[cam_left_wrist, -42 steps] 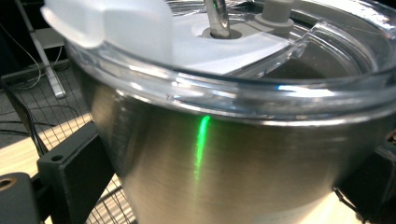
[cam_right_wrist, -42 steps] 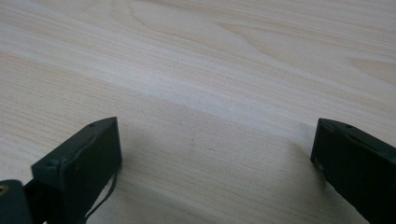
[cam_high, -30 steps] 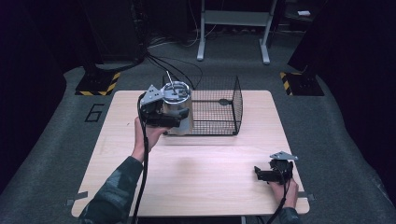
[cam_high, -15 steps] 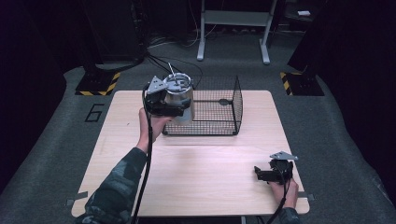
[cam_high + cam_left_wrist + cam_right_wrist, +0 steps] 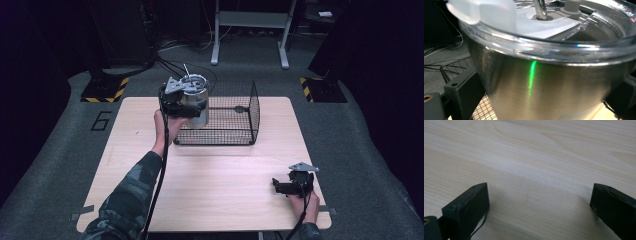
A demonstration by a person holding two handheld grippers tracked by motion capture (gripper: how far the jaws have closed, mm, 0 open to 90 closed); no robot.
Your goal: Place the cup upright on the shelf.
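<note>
On a wooden table [image 5: 210,175] in a dark studio, our left gripper [image 5: 176,104] clamps a steel cup [image 5: 196,100] beside the wire basket [image 5: 235,117] at 12 o'clock, apparently not yet inside; our right gripper [image 5: 290,186] rests wide open, empty, at 4 o'clock.

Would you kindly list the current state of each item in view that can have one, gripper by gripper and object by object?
Left gripper: shut on the steel tumbler, held up off the table at the basket's left end.
Steel tumbler: upright, clear lid on, straw through it.
Wire basket: standing on the table, top open, nothing seen inside.
Right gripper: open, fingers wide apart, holding nothing, low over the table.
</note>
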